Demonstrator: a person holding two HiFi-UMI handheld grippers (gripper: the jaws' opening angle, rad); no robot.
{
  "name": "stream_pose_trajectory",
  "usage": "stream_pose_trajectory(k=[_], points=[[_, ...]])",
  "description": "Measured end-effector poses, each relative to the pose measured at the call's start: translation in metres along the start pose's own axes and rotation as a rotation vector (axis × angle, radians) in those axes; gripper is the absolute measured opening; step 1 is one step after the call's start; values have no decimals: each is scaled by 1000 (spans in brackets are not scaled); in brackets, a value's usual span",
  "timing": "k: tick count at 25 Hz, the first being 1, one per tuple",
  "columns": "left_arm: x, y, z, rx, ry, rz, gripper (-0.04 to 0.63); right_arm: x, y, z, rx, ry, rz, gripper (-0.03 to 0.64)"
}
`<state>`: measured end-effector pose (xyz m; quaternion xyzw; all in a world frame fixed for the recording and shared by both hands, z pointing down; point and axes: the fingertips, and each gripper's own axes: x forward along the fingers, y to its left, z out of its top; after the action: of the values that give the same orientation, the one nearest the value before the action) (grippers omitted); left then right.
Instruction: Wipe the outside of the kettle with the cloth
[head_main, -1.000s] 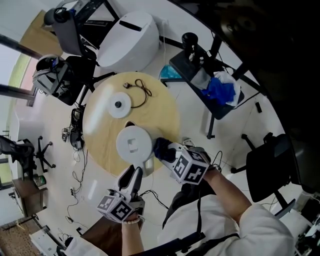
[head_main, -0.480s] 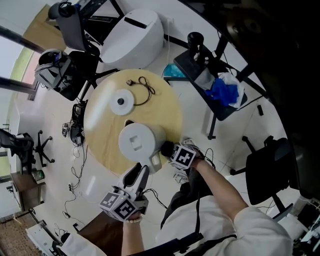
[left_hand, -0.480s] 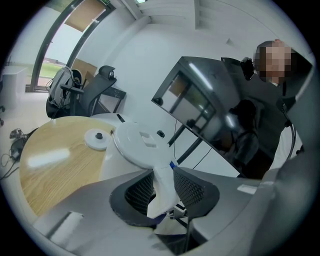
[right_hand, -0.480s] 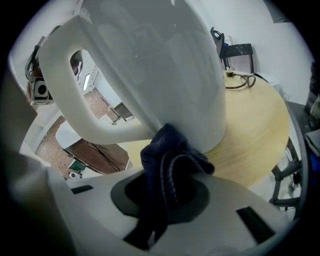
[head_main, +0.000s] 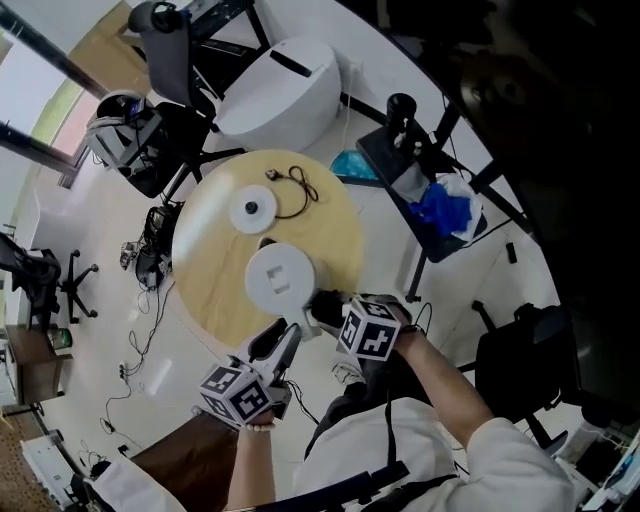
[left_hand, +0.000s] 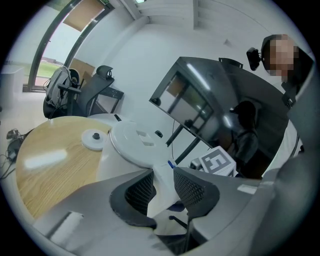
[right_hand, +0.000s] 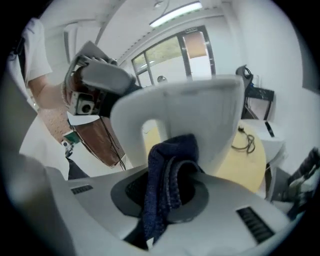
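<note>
Kettle (head_main: 280, 280) looked white plastic, smooth, with soft satin sheen; handle the same. Cloth (right_hand: 170, 155) was dark blue fabric, coarse looped weave, matt. Worktop (head_main: 205, 260) showed pale wood grain, smooth, faint gloss where light caught it. Left claw (left_hand: 162, 186) had grey shell of smooth matt plastic; inner faces black, rough diamond-grid, rubbery-looking. Right claw (right_hand: 165, 200) had same grey matt shell, dark textured faces. Base disc (head_main: 252, 210) looked smooth white plastic.

The left hand-held gripper (head_main: 281, 344) points away from the body, tipped slightly down, its jaws clamped on the white handle (left_hand: 161, 181). The right hand-held gripper (head_main: 327, 309) slants down more steeply beside it, forearm (head_main: 440, 375) bent inward, jaws pinching the cloth (right_hand: 167, 170)
</note>
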<state>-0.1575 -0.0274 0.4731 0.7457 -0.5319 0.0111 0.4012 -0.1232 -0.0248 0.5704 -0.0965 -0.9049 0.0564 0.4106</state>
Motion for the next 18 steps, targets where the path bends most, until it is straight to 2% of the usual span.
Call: stream_pose_trajectory(k=[7, 11, 14, 18], points=[[7, -1, -2, 12, -13, -20, 117, -52, 2, 43, -194, 1, -95, 66], [8, -1, -6, -4, -28, -28, 118, -64, 2, 46, -225, 16, -130, 66], [-3, -5, 0, -15, -72, -35, 120, -83, -2, 44, -181, 2, -173, 66], [-43, -19, 22, 12, -243, -36, 117, -134, -6, 47, 15, -172, -229, 66]])
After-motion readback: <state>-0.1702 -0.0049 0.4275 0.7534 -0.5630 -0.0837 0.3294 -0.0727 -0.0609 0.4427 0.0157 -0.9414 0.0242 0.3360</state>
